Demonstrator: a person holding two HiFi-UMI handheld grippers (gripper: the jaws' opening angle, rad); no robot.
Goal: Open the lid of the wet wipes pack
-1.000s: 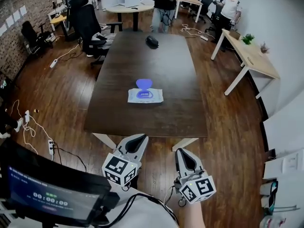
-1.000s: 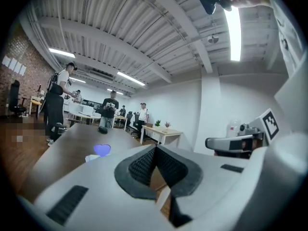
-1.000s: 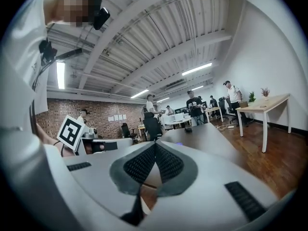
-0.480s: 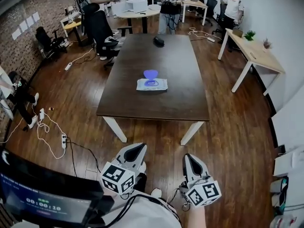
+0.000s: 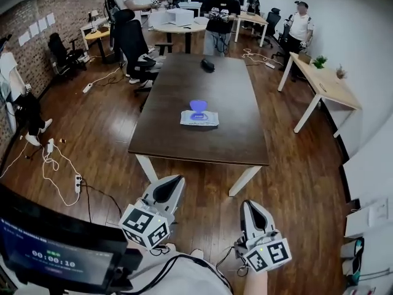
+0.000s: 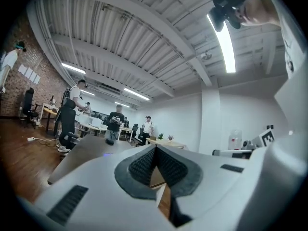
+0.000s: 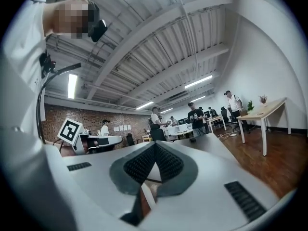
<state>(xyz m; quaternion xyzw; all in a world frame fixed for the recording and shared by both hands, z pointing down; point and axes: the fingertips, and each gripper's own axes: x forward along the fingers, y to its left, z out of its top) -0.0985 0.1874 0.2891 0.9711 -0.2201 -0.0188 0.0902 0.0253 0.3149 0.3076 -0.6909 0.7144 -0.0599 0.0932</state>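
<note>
The wet wipes pack (image 5: 199, 118) lies flat in the middle of the dark table (image 5: 175, 143), white with a blue panel, its blue lid (image 5: 198, 106) standing open at the far side. Both grippers hang well short of the table, over the wooden floor near my body. My left gripper (image 5: 172, 185) is shut and holds nothing; in its own view the left gripper (image 6: 155, 150) shows pads meeting at the tips. My right gripper (image 5: 251, 209) is also shut and empty, and the right gripper (image 7: 155, 147) has its tips together in its own view. Both point level toward the table.
A dark object (image 5: 208, 64) lies at the table's far end. Office chairs (image 5: 132, 42) and a round table (image 5: 179, 22) stand behind it, with several people. A light desk (image 5: 322, 82) is at the right. Cables (image 5: 52, 165) trail on the floor at left. A screen (image 5: 58, 251) sits at lower left.
The view has backed away from the table: the table and pack look smaller and farther off. Both grippers stay shut and have drawn back with me, away from the table's near edge.
</note>
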